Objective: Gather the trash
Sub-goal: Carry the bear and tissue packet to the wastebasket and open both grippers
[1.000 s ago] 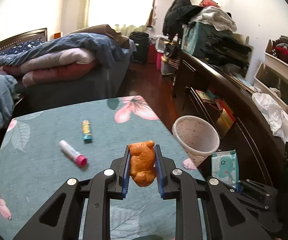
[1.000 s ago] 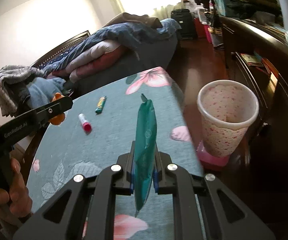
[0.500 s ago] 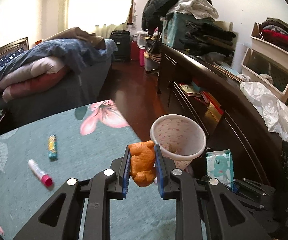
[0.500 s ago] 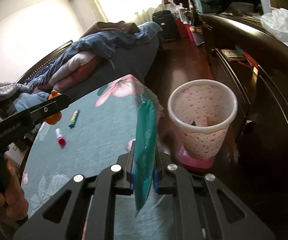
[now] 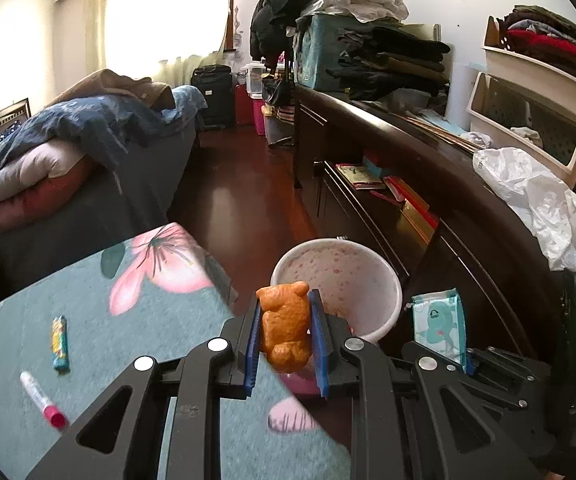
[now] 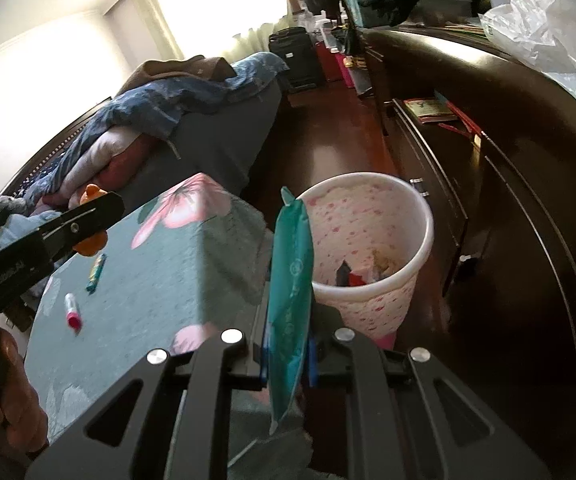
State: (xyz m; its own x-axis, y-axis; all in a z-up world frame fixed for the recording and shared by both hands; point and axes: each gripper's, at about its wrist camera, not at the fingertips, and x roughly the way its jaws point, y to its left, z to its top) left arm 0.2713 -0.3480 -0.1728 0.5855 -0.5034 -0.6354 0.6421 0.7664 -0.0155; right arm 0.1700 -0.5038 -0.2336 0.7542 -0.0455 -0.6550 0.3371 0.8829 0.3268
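My left gripper (image 5: 285, 332) is shut on an orange bear-shaped toy (image 5: 284, 328), held at the table's right edge just before the pink-speckled white bin (image 5: 376, 276). My right gripper (image 6: 288, 340) is shut on a teal tissue pack (image 6: 291, 280), held upright beside the bin (image 6: 372, 300), which stands on the floor and holds some scraps. The pack also shows in the left wrist view (image 5: 440, 326). The left gripper and the toy (image 6: 92, 244) show at the left of the right wrist view. A yellow-teal wrapper (image 5: 59, 340) and a pink-capped lip balm (image 5: 42, 400) lie on the table.
The table has a teal floral cloth (image 5: 136, 320). A dark wooden dresser (image 5: 428, 208) runs along the right, with a white plastic bag (image 5: 536, 200) on top. A bed with piled blankets (image 5: 68, 152) is at the left. Dark wood floor (image 5: 240, 200) lies between.
Both grippers have moved right, from over the table toward the bin, each still holding its item. The bin now sits much closer and shows scraps inside.
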